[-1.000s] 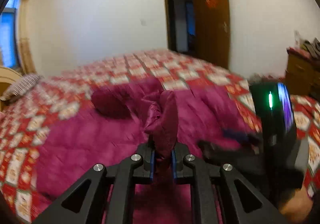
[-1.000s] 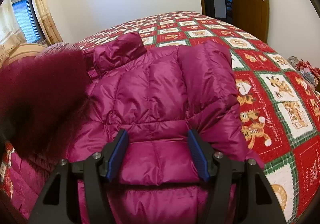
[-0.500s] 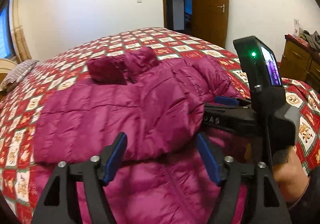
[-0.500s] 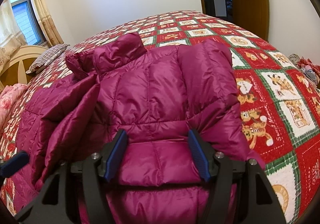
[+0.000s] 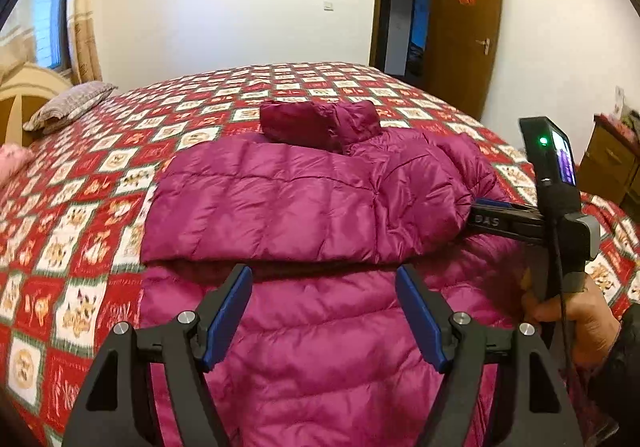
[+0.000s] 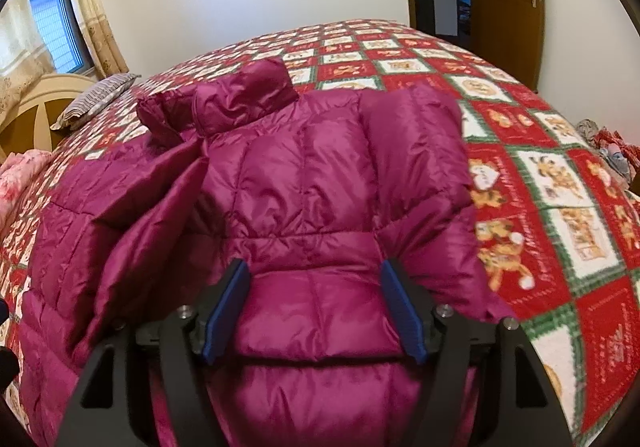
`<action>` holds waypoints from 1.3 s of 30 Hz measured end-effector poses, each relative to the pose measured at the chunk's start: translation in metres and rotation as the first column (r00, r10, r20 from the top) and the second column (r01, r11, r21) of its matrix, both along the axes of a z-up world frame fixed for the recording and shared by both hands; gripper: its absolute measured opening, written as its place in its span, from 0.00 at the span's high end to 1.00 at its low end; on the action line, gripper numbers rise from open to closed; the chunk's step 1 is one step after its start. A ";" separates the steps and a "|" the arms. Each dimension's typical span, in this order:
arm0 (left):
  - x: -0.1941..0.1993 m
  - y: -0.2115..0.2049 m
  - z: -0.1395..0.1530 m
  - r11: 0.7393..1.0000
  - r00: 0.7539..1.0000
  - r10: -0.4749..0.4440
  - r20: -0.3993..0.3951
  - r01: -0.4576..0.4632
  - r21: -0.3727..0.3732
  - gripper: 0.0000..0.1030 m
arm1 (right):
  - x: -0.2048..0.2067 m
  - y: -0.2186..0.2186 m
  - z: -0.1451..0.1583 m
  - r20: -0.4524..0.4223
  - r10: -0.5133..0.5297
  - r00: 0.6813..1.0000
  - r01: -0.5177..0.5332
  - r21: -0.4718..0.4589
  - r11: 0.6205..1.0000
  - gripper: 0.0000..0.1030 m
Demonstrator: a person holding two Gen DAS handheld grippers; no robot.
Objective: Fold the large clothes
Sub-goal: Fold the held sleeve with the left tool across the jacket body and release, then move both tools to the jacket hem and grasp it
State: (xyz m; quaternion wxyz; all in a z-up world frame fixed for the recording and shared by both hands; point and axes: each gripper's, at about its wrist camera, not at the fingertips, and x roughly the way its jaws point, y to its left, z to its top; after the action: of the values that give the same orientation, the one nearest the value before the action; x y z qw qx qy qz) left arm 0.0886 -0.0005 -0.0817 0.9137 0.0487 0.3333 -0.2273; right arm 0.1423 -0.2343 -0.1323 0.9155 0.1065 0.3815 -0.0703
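Note:
A magenta down jacket (image 5: pixel 320 351) lies flat on the bed, collar (image 5: pixel 320 119) at the far end. Its left sleeve (image 5: pixel 288 207) is folded across the chest. My left gripper (image 5: pixel 323 279) hovers open just short of that sleeve's fold, nothing between its pads. My right gripper (image 6: pixel 315 271) rests on the jacket (image 6: pixel 312 175) near the waist seam. Its jaws are opening and the quilted body bulges up between the blue pads. The other sleeve (image 6: pixel 416 151) is folded in on the right. In the left wrist view the sleeve hides the right gripper's fingertips.
The bed carries a red, white and green patchwork quilt (image 5: pixel 92 207). A striped pillow (image 5: pixel 68 107) and a headboard (image 6: pixel 44 107) are at the far left. A wooden door (image 5: pixel 466 27) stands open behind. A dresser (image 5: pixel 608 163) is at the right. A hand (image 5: pixel 576 319) holds the right gripper.
My left gripper let go of the sleeve it held up, opened wide and drew back. The sleeve now lies flat across the jacket. The right gripper stayed put, jaws a little wider.

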 end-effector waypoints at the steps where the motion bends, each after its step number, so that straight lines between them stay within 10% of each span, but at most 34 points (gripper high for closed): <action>1: -0.003 0.003 -0.001 1.000 1.000 0.002 -0.008 -0.002 -0.019 0.28 | -0.004 0.001 0.003 0.006 -0.003 1.000 0.003 -0.008 1.000 0.31; 9: -0.070 0.005 -0.039 0.962 0.978 -0.121 -0.169 0.073 -0.265 0.28 | -0.051 -0.024 0.028 0.062 -0.102 0.993 0.101 0.014 0.995 0.31; 24: -0.127 -0.020 -0.052 0.964 0.945 -0.264 -0.191 0.263 -0.031 0.28 | -0.039 -0.016 0.051 0.105 -0.078 0.991 0.067 0.106 0.992 0.29; 30: -0.073 0.020 -0.019 0.995 0.992 -0.096 -0.087 0.093 -0.041 0.28 | -0.012 0.031 0.040 0.058 0.061 0.996 -0.066 0.081 0.995 0.29; 34: -0.012 0.039 0.002 0.999 0.999 0.051 -0.010 -0.051 -0.002 0.28 | -0.005 0.045 0.015 -0.033 0.105 0.994 -0.104 0.031 0.994 0.62; 39: 0.072 0.043 0.016 0.983 0.984 0.178 0.023 -0.179 0.042 0.28 | -0.002 0.032 0.003 -0.108 0.098 0.989 -0.103 -0.041 0.994 0.63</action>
State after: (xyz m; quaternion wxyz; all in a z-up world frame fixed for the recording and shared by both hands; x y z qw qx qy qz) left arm 0.1604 0.0426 -0.0661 0.9322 0.0409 0.3327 -0.1363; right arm 0.1403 -0.2019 -0.1295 0.8987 0.0622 0.4324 -0.0385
